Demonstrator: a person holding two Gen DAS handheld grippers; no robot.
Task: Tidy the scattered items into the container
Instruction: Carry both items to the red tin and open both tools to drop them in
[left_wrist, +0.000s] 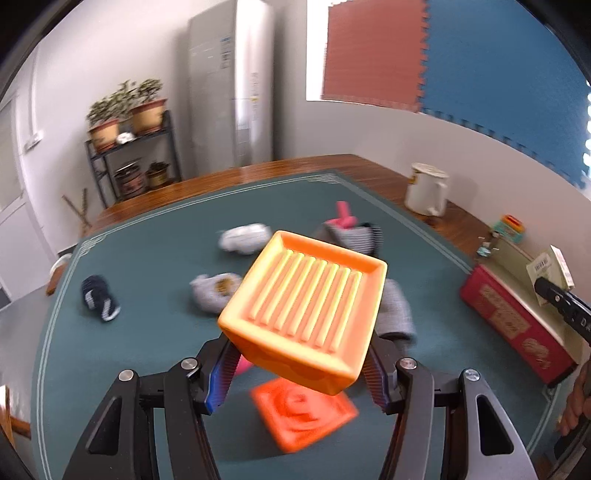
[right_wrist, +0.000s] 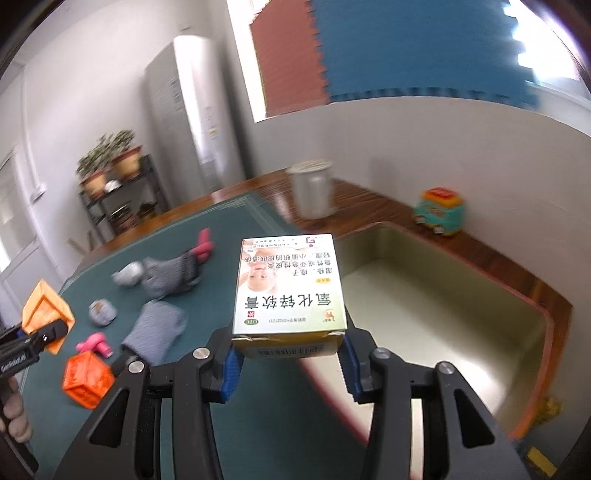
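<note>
My left gripper (left_wrist: 301, 363) is shut on an orange ribbed soap dish (left_wrist: 306, 306) and holds it above the green mat (left_wrist: 155, 350); the dish also shows in the right wrist view (right_wrist: 44, 308). My right gripper (right_wrist: 290, 349) is shut on a green and white medicine box (right_wrist: 290, 288), held at the left edge of the red container (right_wrist: 424, 314) with its pale inside. In the left wrist view the container (left_wrist: 509, 321) is at the right, with the medicine box (left_wrist: 550, 275) over it.
On the mat lie grey socks (right_wrist: 155, 328), a dark sock (left_wrist: 99, 301), small rolled socks (left_wrist: 245, 236), pink pieces (right_wrist: 94, 343) and an orange cube (right_wrist: 86, 376). A white mug (left_wrist: 424, 194) and a toy bus (right_wrist: 439, 212) stand on the wooden table edge.
</note>
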